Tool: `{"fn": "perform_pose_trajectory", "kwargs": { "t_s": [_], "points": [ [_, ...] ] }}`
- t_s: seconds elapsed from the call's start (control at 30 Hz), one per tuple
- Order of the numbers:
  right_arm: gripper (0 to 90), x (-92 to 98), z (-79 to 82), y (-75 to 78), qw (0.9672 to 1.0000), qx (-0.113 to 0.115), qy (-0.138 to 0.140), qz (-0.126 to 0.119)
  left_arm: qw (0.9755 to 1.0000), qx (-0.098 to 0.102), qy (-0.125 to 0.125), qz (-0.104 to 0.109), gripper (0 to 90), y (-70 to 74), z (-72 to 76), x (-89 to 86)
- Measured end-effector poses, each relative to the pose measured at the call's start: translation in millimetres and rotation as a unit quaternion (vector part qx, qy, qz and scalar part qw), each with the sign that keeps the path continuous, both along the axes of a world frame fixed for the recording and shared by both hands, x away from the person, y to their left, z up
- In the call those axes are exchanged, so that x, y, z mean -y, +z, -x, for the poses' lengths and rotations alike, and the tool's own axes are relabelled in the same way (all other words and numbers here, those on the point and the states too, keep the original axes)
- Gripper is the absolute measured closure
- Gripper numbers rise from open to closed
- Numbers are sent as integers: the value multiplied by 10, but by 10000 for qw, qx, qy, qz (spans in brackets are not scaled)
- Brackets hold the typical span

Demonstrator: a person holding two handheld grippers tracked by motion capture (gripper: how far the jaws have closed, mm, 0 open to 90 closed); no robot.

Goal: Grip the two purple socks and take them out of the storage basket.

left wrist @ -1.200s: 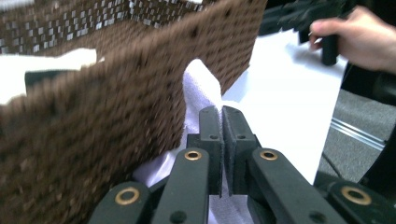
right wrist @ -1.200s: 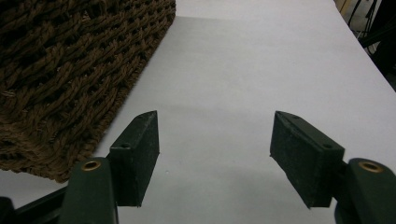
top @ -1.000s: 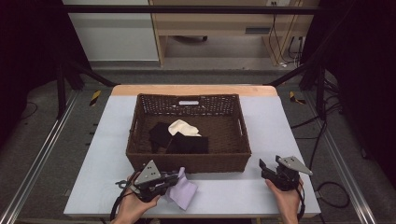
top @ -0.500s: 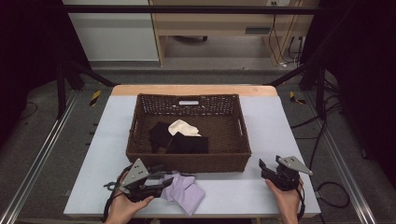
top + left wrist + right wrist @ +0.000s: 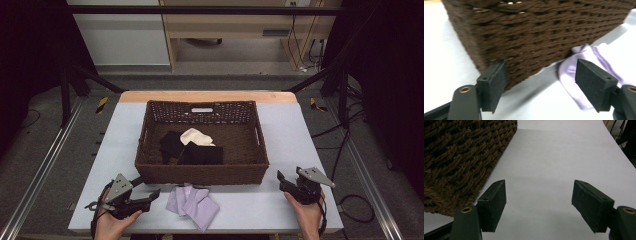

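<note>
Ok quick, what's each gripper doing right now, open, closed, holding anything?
Left gripper: open, fingers just spread, empty; the lilac cloth lies on the table beside it.
Right gripper: open, fingers just spread, empty.

The table (image 5: 280, 135) has a pale grey-white top with a wood-coloured strip along its far edge. The brown wicker basket (image 5: 200, 172) stands directly on it, about midway between the table's left and right edges. Just in front of the basket's near wall lies 1 lilac cloth (image 5: 192, 205), flat and loosely folded, its far edge touching or nearly touching the basket's base. To the left and right of the basket the tabletop is bare surface; in the right gripper view the basket's corner (image 5: 461, 162) sits on that same pale top.
</note>
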State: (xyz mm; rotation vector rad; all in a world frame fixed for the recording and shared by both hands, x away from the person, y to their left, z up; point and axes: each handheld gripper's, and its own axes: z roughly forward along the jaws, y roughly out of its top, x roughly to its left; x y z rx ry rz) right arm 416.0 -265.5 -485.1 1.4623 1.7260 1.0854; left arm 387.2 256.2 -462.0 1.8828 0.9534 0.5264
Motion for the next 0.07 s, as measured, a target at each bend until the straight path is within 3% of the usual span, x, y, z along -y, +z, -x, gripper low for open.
{"fn": "perform_pose_trajectory", "kwargs": {
  "t_s": [0.07],
  "points": [
    [265,5,-6,-1,10000,-21,9,-21,10000,28,26,-66,226,-3,-8,-16]
  ]
}}
